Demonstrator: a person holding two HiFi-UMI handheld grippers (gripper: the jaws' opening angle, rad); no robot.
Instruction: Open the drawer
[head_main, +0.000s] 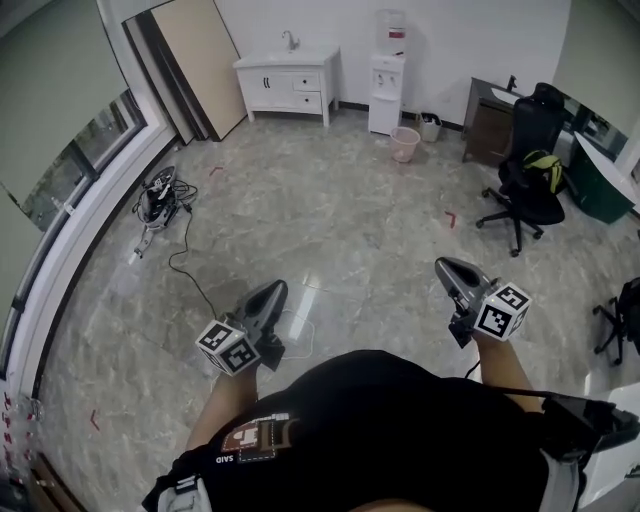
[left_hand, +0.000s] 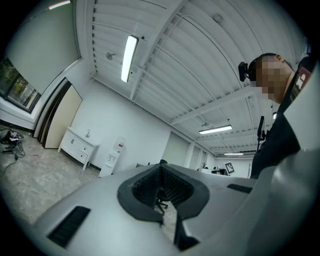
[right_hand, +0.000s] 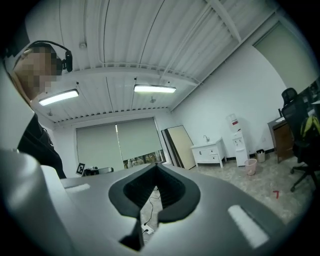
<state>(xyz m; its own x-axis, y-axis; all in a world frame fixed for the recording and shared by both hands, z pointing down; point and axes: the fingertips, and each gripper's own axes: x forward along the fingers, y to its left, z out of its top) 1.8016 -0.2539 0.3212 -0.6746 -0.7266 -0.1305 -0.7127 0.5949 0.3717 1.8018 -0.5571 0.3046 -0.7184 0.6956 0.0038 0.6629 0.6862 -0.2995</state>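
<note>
Both are clenched shut on nothing: my left hand-held gripper (head_main: 274, 291) and my right hand-held gripper (head_main: 446, 266). The drawer (head_main: 307, 84) is in the white cabinet (head_main: 270, 88) way across the floor, pretty much dead ahead of the left one, so I'd say that side's nearer.

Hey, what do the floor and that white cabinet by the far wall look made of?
Floor: likely polished stone-look tile; grey veining, joint lines, glossy reflections. White cabinet: probably painted wood or laminate; even white, framed drawer fronts.
</note>
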